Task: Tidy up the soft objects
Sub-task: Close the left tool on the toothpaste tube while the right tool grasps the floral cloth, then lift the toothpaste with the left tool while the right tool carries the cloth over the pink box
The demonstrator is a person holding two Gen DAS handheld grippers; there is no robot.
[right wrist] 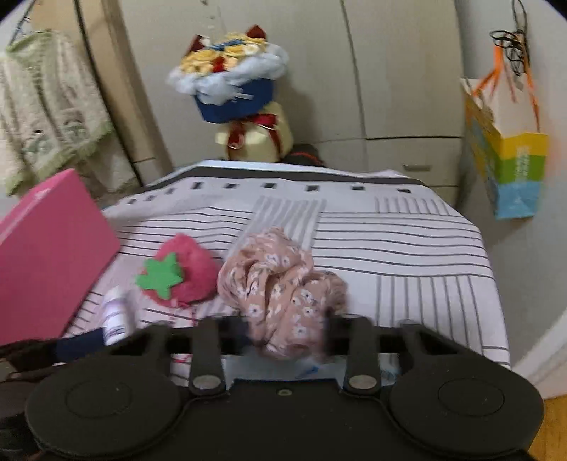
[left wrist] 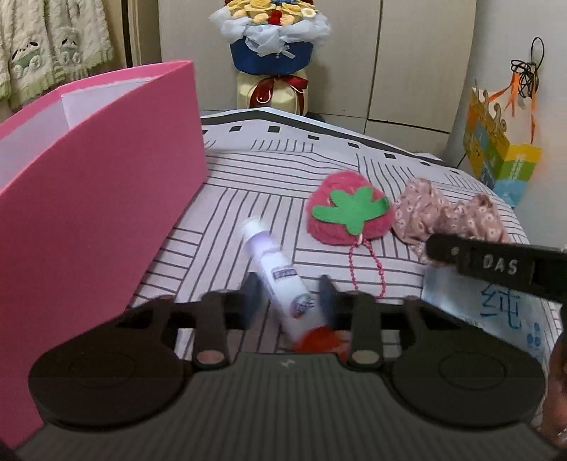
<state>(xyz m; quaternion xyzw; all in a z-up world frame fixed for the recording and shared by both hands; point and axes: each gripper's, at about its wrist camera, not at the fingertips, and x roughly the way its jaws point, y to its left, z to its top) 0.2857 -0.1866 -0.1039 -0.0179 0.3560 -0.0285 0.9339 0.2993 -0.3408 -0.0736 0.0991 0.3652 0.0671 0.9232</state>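
Tube (left wrist: 280,280), light, squashy and slick, lies on striped cloth (left wrist: 248,198) between spread fingers of left gripper (left wrist: 288,294), best pinched mid-body; right gripper (right wrist: 287,333), fingers spread, straddles limp floral scrunchie (right wrist: 280,294) beside plush strawberry (left wrist: 349,212), pink box (left wrist: 88,198) left.

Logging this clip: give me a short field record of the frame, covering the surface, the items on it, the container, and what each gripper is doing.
surface: striped bedsheet
container: pink box, open top, at the left edge
items: white tube; strawberry plush with a bead loop; floral cloth, bunched up; tissue pack
left gripper: fingers either side of the white tube, grip not confirmed
right gripper: fingers flank the near edge of the floral cloth, blurred
background: flower bouquet, hanging paper bag
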